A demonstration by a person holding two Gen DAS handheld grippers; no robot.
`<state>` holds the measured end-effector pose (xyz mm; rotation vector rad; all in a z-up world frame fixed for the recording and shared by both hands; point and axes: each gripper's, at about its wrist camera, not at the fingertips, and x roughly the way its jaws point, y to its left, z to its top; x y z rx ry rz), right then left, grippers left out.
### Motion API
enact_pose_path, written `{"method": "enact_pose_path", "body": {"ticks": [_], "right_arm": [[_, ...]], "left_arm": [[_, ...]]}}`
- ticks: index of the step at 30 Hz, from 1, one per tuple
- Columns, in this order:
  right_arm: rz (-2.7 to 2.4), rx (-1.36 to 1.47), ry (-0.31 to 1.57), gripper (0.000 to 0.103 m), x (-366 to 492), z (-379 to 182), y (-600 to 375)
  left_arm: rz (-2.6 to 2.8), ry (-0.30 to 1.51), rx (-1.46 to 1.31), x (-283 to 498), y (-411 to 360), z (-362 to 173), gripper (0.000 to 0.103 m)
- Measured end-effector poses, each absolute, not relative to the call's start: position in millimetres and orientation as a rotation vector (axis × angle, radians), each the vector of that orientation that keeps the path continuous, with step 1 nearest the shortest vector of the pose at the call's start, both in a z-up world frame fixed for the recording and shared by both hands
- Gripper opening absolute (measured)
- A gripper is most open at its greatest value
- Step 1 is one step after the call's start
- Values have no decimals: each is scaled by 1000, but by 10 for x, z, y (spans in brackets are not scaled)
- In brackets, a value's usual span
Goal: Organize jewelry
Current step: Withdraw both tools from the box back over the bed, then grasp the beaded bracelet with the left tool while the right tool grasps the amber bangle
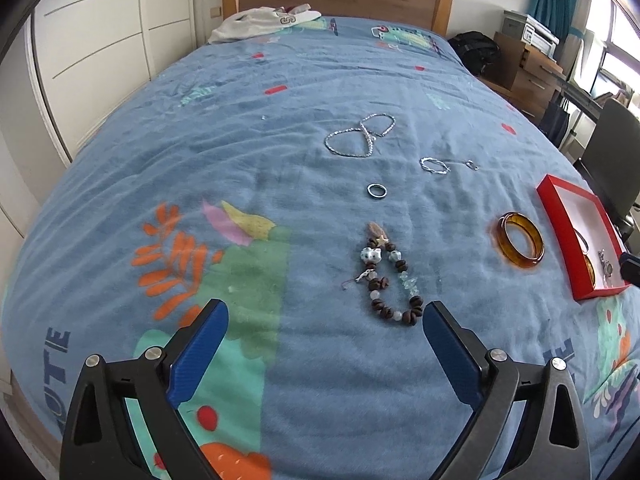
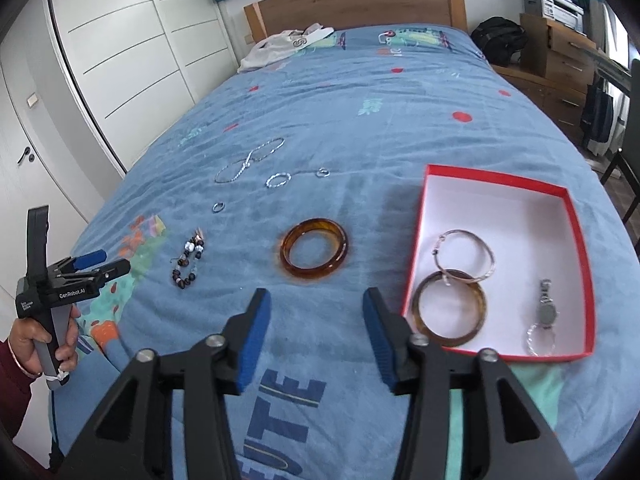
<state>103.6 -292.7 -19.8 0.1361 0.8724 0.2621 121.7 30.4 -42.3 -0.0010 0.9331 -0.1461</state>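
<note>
Clearly, "GenRobot.AI" on left gripper [image 2: 105, 262]

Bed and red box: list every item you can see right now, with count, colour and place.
bedspread: 1, blue with prints, covers bed
red box: 1, red walls, white inside, open, right side of bed
amber bangle: 1, on bedspread, left of box
beaded bracelet: 1, brown, white and pale blue, on bedspread
small ring: 1, silver, beyond the beads
silver chain: 1, looped, farther up
twisted silver hoop: 1, right of ring
brown bangle: 1, in box
thin bangle: 1, silvery, in box, overlapping it
wristwatch: 1, grey, in box
clothing: white, by headboard
left tool: open, empty
right tool: open, empty
</note>
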Motion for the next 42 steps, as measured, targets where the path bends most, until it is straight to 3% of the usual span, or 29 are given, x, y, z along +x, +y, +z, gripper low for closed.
{"method": "enact_pose_path", "body": {"ticks": [42], "right_arm": [[258,169,920,72,1862,-806,-2575]], "left_arm": [[-209,1009,-16,1797,-48,-937,97]]}}
